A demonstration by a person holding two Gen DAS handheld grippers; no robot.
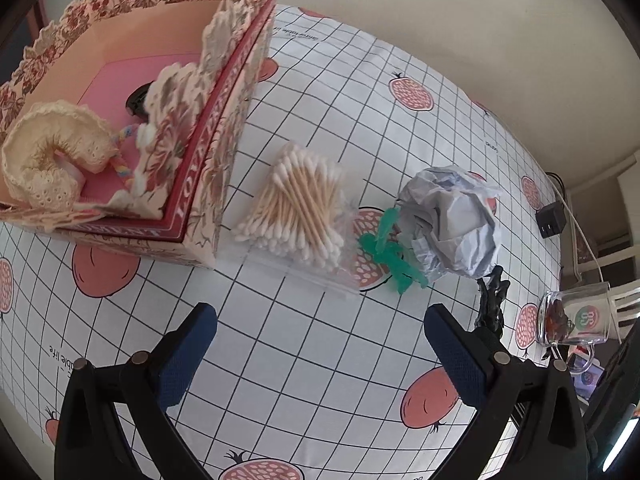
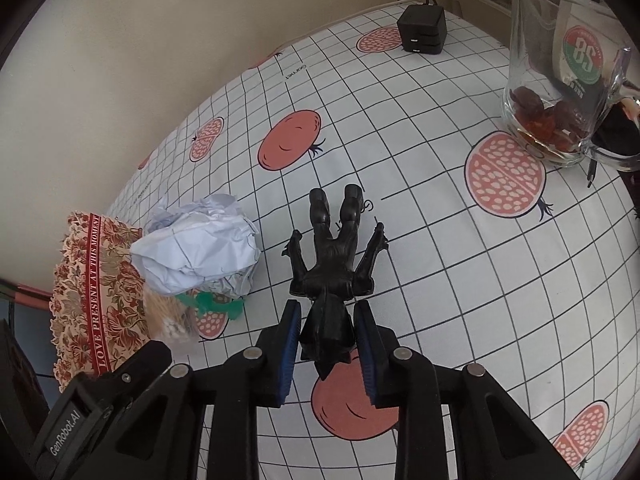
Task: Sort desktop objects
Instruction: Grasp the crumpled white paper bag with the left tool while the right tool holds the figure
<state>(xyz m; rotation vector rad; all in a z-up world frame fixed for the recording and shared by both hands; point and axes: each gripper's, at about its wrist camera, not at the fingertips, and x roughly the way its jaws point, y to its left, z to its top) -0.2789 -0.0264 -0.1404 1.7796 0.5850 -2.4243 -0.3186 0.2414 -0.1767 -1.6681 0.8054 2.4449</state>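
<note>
My right gripper (image 2: 327,309) is shut on a black winged toy figure (image 2: 332,256), with both blue pads pressing its lower body. The figure's legs point away from me, low over the pomegranate-print tablecloth (image 2: 420,128). The left wrist view shows the same figure (image 1: 492,304) to the right of my left gripper (image 1: 320,316), which is open and holds nothing above bare cloth. Beyond it lie a bag of cotton swabs (image 1: 296,208), a green plastic toy (image 1: 390,256) and a ball of crumpled paper (image 1: 452,220). A floral gift box (image 1: 224,152) stands at the left.
The box holds a cream lace piece (image 1: 52,156) and a small black item (image 1: 138,100). A glass mug (image 2: 560,80) with dark red pieces stands at the far right. A black charger (image 2: 422,28) with a white cable sits near the wall edge.
</note>
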